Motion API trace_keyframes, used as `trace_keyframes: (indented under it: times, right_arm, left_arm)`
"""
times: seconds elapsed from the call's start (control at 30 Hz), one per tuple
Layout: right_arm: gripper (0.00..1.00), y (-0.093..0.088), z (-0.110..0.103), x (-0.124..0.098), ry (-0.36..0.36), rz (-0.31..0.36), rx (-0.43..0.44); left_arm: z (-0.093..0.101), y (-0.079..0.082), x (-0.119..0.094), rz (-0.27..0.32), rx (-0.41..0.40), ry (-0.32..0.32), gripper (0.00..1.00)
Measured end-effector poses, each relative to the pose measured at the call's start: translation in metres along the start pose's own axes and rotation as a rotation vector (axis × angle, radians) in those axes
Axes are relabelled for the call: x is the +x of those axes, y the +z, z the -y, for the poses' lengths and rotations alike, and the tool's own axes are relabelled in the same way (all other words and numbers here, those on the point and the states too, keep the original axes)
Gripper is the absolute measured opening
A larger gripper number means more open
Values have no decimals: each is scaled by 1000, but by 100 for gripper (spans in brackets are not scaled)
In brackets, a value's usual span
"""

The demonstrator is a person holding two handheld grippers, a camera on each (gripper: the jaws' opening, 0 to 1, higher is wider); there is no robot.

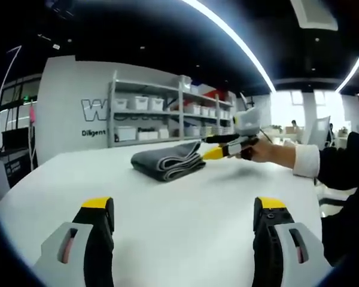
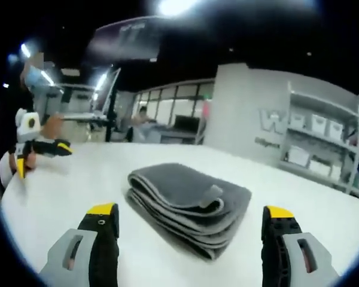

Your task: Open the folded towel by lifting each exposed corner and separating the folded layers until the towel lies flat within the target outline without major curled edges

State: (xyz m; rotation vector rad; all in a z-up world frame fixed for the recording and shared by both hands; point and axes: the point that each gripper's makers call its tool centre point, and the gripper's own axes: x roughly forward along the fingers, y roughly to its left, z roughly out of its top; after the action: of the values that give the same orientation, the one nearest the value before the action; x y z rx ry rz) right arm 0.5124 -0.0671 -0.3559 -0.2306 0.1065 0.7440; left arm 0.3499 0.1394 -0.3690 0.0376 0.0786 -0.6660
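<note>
Currently, the left tool (image 1: 182,224) is held above the white surface (image 1: 185,215) with its jaws spread wide and nothing between them. Ahead, the folded grey towel (image 2: 191,206) is seen lying on that surface. The right tool (image 2: 191,230) is likewise opened wide, poised just before the towel.

Grey towel (image 2: 188,206), white table (image 2: 96,179), yellow-tipped claws.

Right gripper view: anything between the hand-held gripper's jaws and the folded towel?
Nothing. Just bare white table between the right hand-held gripper and the grey towel, in the right gripper view.
</note>
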Motion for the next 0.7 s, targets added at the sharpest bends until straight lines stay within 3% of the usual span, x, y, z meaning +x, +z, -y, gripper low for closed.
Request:
trace_keyframes:
  times: [0.13,0.7]
  right_arm:
    - [96,-5,0,0,5,-2,44]
    - [86,-27,10,7,-27,-71,44]
  left_arm:
    - [2,0,-1,1,1,1,95]
    - [-2,4,-2,27,-32,3,94]
